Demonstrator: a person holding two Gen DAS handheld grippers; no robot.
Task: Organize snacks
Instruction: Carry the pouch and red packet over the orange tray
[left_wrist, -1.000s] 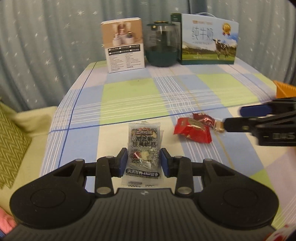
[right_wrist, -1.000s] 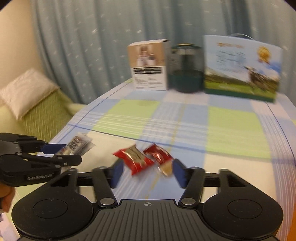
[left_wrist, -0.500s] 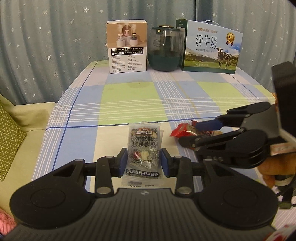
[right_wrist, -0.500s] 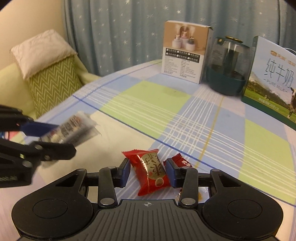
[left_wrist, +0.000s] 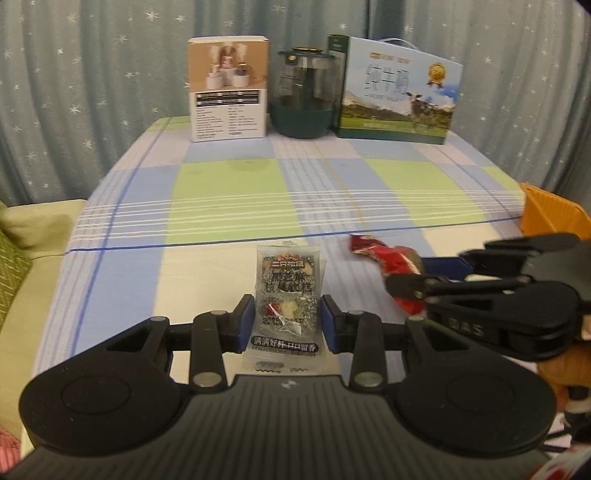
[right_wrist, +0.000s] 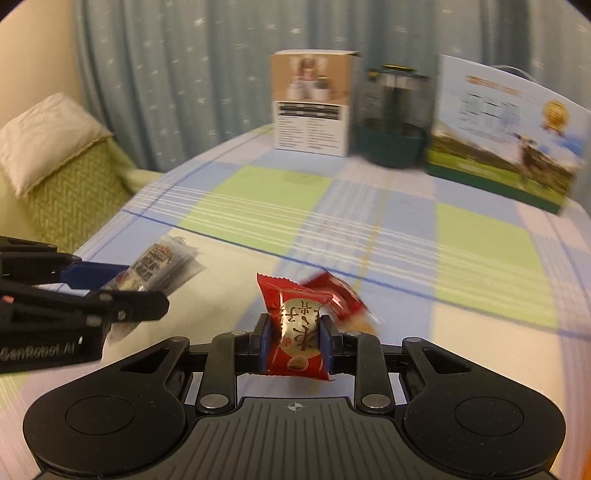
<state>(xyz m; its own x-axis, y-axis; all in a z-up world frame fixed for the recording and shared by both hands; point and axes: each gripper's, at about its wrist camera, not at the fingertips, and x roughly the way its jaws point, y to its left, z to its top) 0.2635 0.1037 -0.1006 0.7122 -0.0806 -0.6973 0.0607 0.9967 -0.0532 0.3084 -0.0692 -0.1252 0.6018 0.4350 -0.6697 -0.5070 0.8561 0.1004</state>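
Note:
My left gripper is shut on a clear black-and-grey snack packet and holds it above the checked tablecloth. My right gripper is shut on a red snack packet with a gold label, squeezed between the blue pads. A second red packet is blurred just behind it, to the right. In the left wrist view the right gripper is at the right with the red packet. In the right wrist view the left gripper is at the left with its packet.
At the far end of the table stand a beige product box, a dark green glass jar and a milk carton box. An orange basket sits at the right edge. A sofa with a green cushion is to the left.
My right gripper has closed on the red packet and lifted it off the cloth. My left gripper has kept hold of its packet.

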